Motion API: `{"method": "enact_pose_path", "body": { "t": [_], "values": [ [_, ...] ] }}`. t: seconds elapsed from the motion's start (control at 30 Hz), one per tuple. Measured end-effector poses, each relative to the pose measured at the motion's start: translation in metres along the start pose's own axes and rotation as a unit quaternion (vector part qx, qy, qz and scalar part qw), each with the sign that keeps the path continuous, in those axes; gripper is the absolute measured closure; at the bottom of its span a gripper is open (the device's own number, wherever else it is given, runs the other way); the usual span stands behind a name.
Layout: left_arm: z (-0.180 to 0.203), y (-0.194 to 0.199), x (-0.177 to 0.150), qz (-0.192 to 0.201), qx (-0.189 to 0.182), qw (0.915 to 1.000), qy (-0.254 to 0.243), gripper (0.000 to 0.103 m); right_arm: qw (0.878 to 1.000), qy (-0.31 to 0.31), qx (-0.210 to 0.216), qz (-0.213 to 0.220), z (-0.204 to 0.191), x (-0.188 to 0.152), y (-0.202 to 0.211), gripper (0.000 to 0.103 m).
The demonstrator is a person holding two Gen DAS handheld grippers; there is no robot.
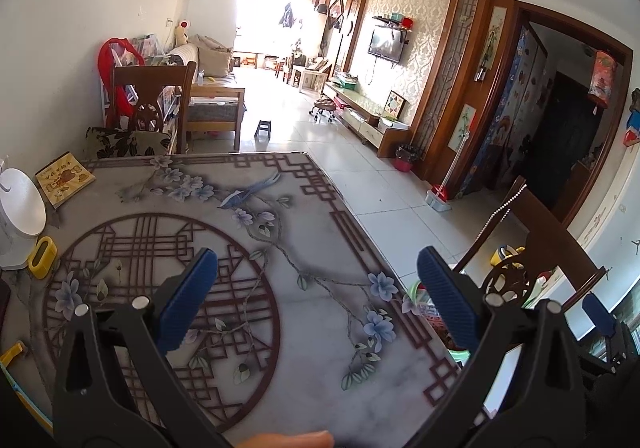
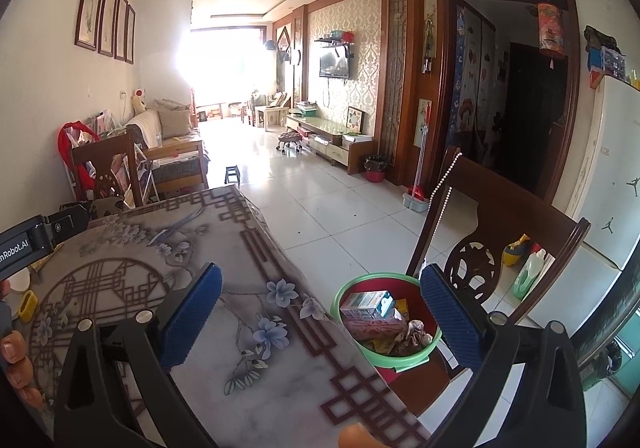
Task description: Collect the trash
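Note:
A red bin with a green rim (image 2: 344, 336) stands on a wooden chair seat beside the table's right edge; it holds cartons and crumpled wrappers (image 2: 376, 312). A sliver of it shows in the left wrist view (image 1: 418, 290). My left gripper (image 1: 316, 268) is open and empty above the patterned table (image 1: 280, 208). My right gripper (image 2: 320, 288) is open and empty, over the table's right edge, with its right finger above the bin. The left gripper's body shows at the left of the right wrist view (image 2: 36, 236).
On the table's left side lie a white fan base (image 1: 20, 208), a yellow holder (image 1: 40, 256) and a yellow box (image 1: 66, 178). Wooden chairs stand at the far side (image 1: 152, 100) and the right (image 2: 500, 216). A small red bin (image 2: 376, 168) sits by the far wall.

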State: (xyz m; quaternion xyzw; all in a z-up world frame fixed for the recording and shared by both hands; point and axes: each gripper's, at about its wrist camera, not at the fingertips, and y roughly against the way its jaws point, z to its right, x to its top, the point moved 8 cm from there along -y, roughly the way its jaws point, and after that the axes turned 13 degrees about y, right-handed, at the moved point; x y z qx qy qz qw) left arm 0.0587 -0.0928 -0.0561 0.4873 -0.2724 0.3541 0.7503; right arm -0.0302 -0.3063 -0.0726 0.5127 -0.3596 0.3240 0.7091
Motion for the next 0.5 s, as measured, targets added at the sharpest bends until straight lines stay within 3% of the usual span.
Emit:
{"method": "enact_pose_path", "body": {
  "t": [0.3, 0.4, 0.5],
  "values": [
    [-0.024, -0.020, -0.007, -0.026, 0.018, 0.9993, 0.019, 0.005, 0.999, 0.015, 0.032, -0.033, -0.023, -0.010, -0.029, 0.007],
    [-0.071, -0.038, -0.020, -0.042, 0.078, 0.9958, 0.023, 0.005, 0.995, 0.042, 0.064, -0.060, -0.054, -0.027, -0.054, 0.007],
    [-0.143, -0.059, -0.046, -0.082, 0.157, 0.9834, 0.042, 0.005, 0.989, 0.076, 0.089, -0.096, -0.092, -0.054, -0.088, 0.007]
  ]
}}
